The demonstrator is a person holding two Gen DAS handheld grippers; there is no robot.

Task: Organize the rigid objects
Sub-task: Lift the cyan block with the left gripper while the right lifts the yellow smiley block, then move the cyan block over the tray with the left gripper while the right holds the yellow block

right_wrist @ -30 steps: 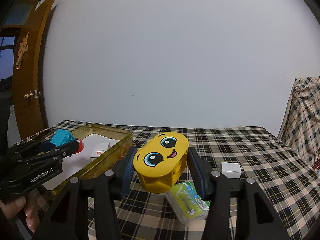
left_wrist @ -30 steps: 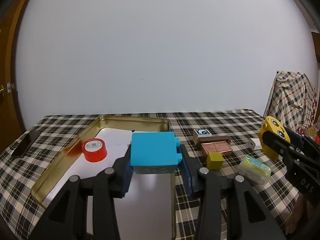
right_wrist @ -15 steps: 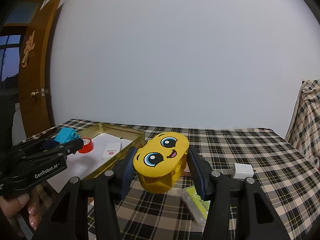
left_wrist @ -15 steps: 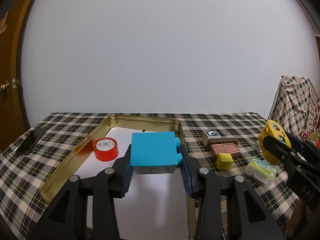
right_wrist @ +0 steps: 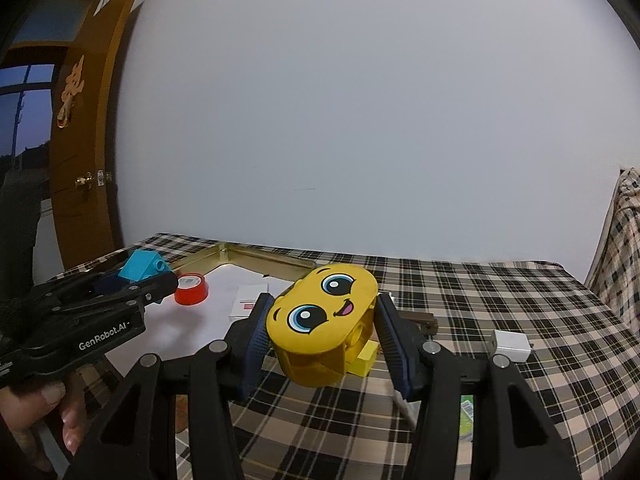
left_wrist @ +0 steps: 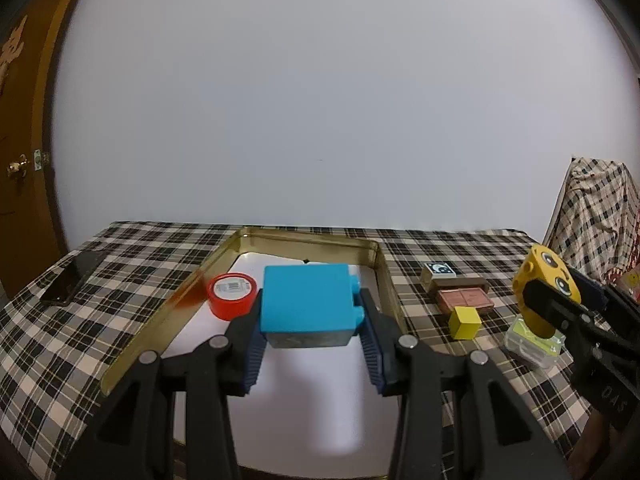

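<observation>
The gold tray (left_wrist: 384, 276) lies on the left half of the checked table (left_wrist: 132, 248), its white floor mostly bare, with a red tape roll (left_wrist: 232, 294) near its left wall and a small white card (right_wrist: 246, 300) further in. The left gripper (left_wrist: 310, 338) is clamped on a blue block (left_wrist: 306, 304), held above the tray's near middle and clear of the floor. The right gripper (right_wrist: 322, 340) is clamped on a yellow smiley block (right_wrist: 322, 320), held over the cloth just right of the tray. Loose on the table to the right are a brown flat box (left_wrist: 464, 300), a clear case with a green label (left_wrist: 532, 342), a white charger (right_wrist: 510, 344), a small dark-topped box (left_wrist: 440, 270) and a yellow cube (left_wrist: 464, 322).

The risks, as I judge them: the two grippers are near each other, so carrying the yellow block left could knock the left gripper. Released from this height, the blue block could bounce or tip onto the tape roll. The yellow block's rounded sides give the pads little flat face, so it could twist out.
</observation>
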